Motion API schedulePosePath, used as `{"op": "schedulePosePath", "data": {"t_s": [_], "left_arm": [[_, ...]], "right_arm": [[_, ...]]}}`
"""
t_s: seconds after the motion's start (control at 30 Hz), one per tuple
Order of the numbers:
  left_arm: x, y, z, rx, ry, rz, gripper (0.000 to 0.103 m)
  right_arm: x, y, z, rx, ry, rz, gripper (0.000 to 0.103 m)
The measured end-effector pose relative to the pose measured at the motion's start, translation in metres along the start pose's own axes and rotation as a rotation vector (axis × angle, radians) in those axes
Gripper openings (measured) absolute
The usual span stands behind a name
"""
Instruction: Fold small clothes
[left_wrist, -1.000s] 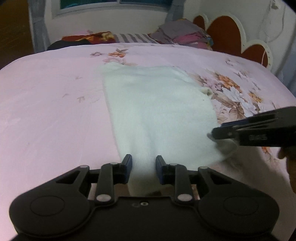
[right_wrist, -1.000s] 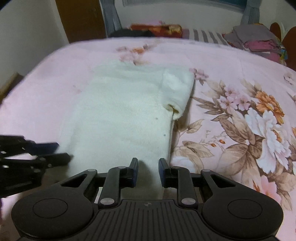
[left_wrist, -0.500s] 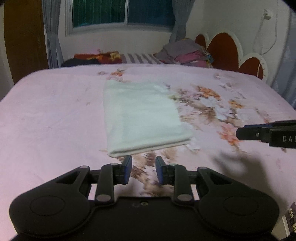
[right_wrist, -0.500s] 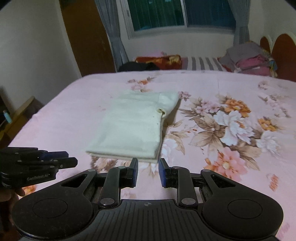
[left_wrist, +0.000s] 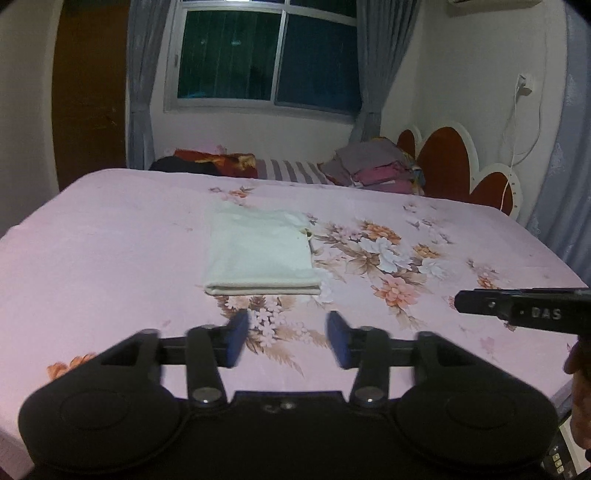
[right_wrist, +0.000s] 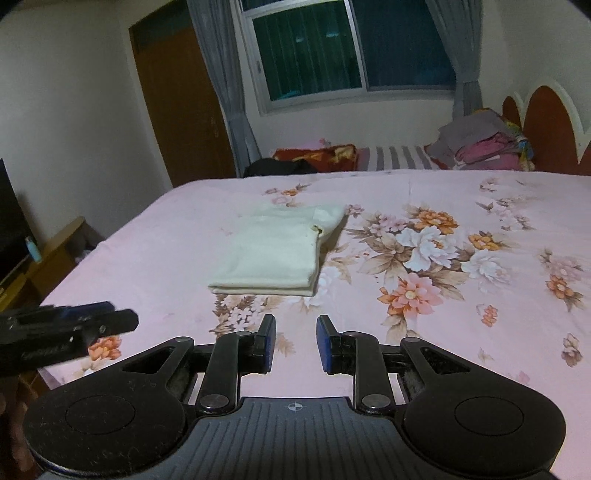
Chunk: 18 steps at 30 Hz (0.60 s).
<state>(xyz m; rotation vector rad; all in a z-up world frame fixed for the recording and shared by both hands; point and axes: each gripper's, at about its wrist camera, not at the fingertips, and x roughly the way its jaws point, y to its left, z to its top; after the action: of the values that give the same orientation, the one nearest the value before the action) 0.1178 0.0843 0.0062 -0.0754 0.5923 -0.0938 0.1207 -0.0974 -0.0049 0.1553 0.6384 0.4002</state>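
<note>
A cream garment (left_wrist: 258, 254) (right_wrist: 280, 254) lies folded into a flat rectangle on the pink floral bed sheet (left_wrist: 110, 240) (right_wrist: 166, 236), its folded edge toward me. My left gripper (left_wrist: 288, 339) hovers in front of it, jaws opening, with nothing between the blue pads. The right gripper (right_wrist: 293, 341) also hangs short of the garment, pads apart and empty. Each gripper shows in the other's view: the right gripper (left_wrist: 517, 310) at the right edge, the left gripper (right_wrist: 74, 325) at the left edge.
A pile of folded clothes (left_wrist: 376, 166) (right_wrist: 480, 144) and dark and striped bedding (right_wrist: 399, 157) sit at the bed's far side. A red headboard (left_wrist: 447, 162) stands at the right. A wooden side cabinet (right_wrist: 55, 251) is beyond the bed's left edge.
Both grippers let go of the cream garment and pulled back and up from it. The garment now lies folded further off. The left jaws have spread wider.
</note>
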Motion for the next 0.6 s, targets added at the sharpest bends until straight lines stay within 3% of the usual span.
{"op": "schedulePosePath", "data": {"t_s": [0.07,0.1,0.13,0.17,0.23,0.33,0.6], "left_arm": [[-0.013,-0.006,-0.004,0.012,-0.030,0.032,0.103],[-0.018,-0.009,-0.005,0.025,-0.057,0.057,0.101],[-0.022,-0.012,-0.006,0.044,-0.081,0.086,0.103],[-0.025,-0.014,-0.006,0.062,-0.089,0.101,0.103],[-0.027,-0.015,-0.005,0.065,-0.083,0.116,0.103],[-0.031,-0.011,-0.005,0.034,-0.078,0.129,0.103],[-0.043,-0.004,-0.006,0.019,-0.095,0.139,0.103]], "right_arm": [[-0.009,0.006,-0.007,-0.017,-0.016,-0.033,0.026],[-0.011,0.007,-0.010,-0.021,-0.028,-0.060,0.031],[-0.015,0.011,-0.013,-0.026,-0.044,-0.109,0.079],[-0.018,0.014,-0.016,-0.027,-0.072,-0.155,0.102],[-0.026,0.017,-0.021,-0.045,-0.146,-0.190,0.103],[-0.027,0.016,-0.017,-0.018,-0.112,-0.187,0.103],[-0.041,0.027,-0.012,-0.037,-0.132,-0.200,0.103]]}}
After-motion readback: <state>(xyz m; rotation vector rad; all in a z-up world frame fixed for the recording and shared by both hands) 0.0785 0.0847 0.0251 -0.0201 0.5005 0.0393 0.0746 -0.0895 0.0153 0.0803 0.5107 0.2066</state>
